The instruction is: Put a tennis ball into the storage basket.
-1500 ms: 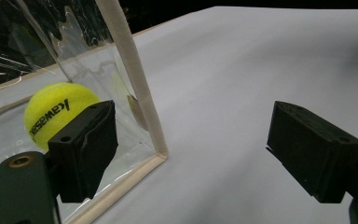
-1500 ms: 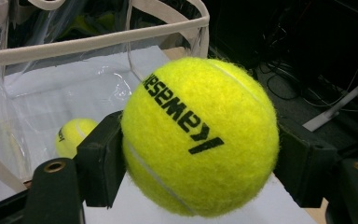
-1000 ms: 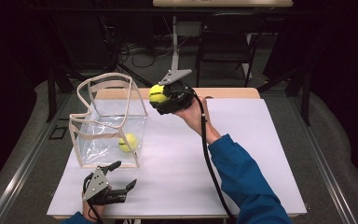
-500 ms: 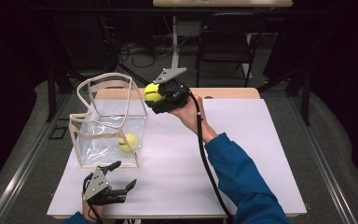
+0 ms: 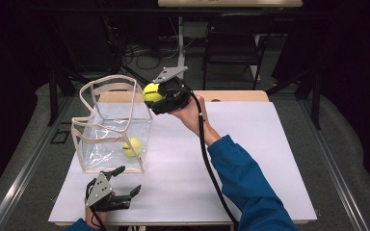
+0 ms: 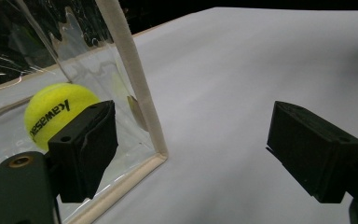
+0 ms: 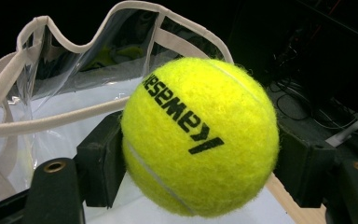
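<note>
Right tongs [image 5: 155, 95], upper centre of the high view, are clamped on a yellow tennis ball [image 5: 151, 92] — in the right gripper view the ball [image 7: 199, 136] sits squarely between both black jaws, its printed lettering facing the camera. The tongs are held aloft just beside the top right rim of the clear bag [image 5: 111, 126], whose beige-trimmed mouth stands open on the white desk [image 5: 250, 144]. A second tennis ball [image 5: 133, 146] lies inside the bag at its lower right corner; the left gripper view shows that ball [image 6: 53, 111] behind the clear wall, near the bag's corner seam.

Left tongs [image 5: 118, 182], lower left of the high view, rest low on the desk in front of the bag, jaws spread wide and holding nothing.

Judgement: the step in hand appears to be carrying the held ball to the bag. The next move calls for bringing the ball over the open mouth, clear of the raised trim, then parting the jaws — the floppy rim may catch it.
</note>
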